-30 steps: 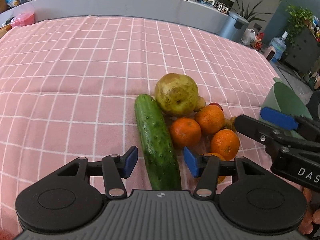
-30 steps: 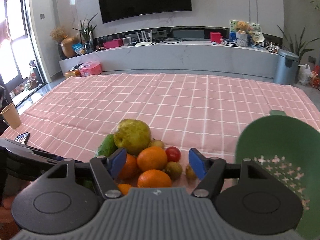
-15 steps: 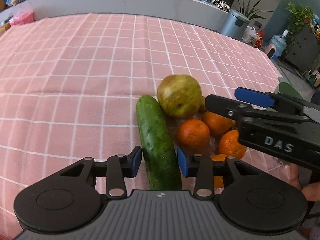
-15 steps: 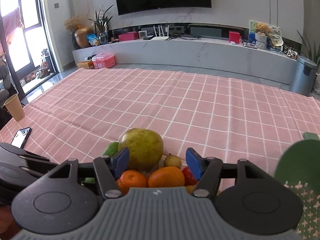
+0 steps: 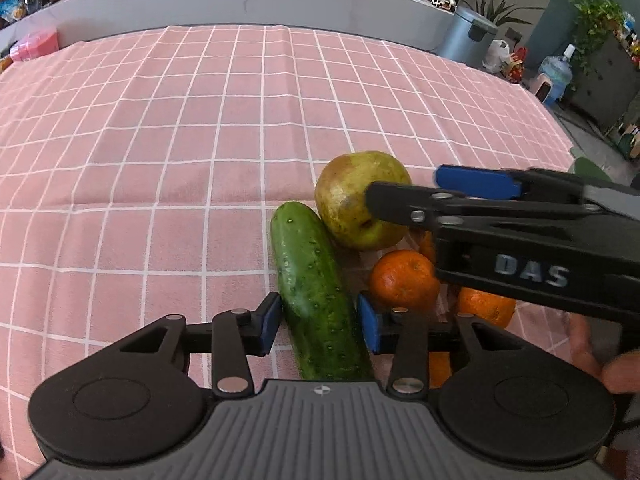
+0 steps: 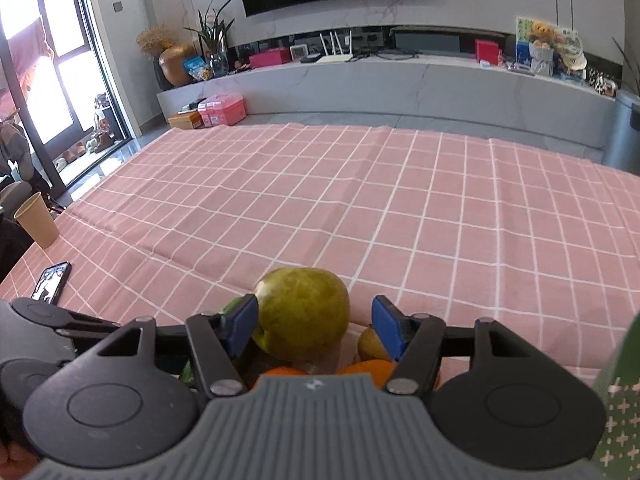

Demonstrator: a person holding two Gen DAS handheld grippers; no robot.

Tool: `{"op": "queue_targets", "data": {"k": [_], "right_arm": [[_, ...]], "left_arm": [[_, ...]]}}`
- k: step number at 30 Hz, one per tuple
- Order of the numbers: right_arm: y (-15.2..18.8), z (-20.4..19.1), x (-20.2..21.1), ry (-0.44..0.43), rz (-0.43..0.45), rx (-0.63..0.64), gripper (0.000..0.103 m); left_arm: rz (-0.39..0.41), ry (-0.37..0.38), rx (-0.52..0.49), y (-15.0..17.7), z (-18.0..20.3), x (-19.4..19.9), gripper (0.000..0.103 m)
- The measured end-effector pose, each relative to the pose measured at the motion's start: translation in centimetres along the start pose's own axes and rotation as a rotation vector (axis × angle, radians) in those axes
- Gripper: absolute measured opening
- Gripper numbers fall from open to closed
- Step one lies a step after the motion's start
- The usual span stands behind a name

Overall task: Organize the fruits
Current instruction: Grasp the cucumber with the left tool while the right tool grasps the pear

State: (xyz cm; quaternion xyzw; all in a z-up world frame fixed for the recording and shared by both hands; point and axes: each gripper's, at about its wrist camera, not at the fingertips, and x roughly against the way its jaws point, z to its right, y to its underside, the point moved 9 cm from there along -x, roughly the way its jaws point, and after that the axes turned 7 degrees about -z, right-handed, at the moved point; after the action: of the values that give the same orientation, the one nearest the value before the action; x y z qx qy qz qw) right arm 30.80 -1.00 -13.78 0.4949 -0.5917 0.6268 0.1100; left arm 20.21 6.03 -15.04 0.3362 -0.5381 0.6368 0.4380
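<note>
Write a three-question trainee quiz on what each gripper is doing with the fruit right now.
1. True or false: the left gripper straddles the cucumber.
2. Which fruit sits between the right gripper fingers? A) orange B) pear C) tomato
3. Fill in: the fruit pile lies on a pink checked ____.

Key
1. True; the blue pads flank it, though contact cannot be confirmed.
2. B, the pear; a gap shows on its right side, so the gripper is open.
3. Tablecloth.
</note>
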Motion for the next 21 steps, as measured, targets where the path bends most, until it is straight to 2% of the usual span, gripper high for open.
{"op": "queue_targets", "data": {"k": [4,7,13,21], "right_arm": [[-0.2,-0.2,-1.0,-0.025,-0.02,-0.015,0.068],[-0.2,-0.6,-1.7,-0.049,-0.035,-0.023,0.068],[-0.1,-1.3,-3.1,-0.092,-0.063,-0.037,0.068],[0.0,-2.1,-3.2,-0.081,-0.067,-0.01,0.066]], "left_arm": [[-0.011,-0.038,0.036,0.5,-1.2,0.6,0.047],[-0.018,-0.005,0.071,0.5,-1.8,0.6,0.047],[0.002,0.011,0.1,0.5,-2.3,0.4,0.047],[0.033,0.023,0.135,1.0,-2.3,1.0,0.044]]}}
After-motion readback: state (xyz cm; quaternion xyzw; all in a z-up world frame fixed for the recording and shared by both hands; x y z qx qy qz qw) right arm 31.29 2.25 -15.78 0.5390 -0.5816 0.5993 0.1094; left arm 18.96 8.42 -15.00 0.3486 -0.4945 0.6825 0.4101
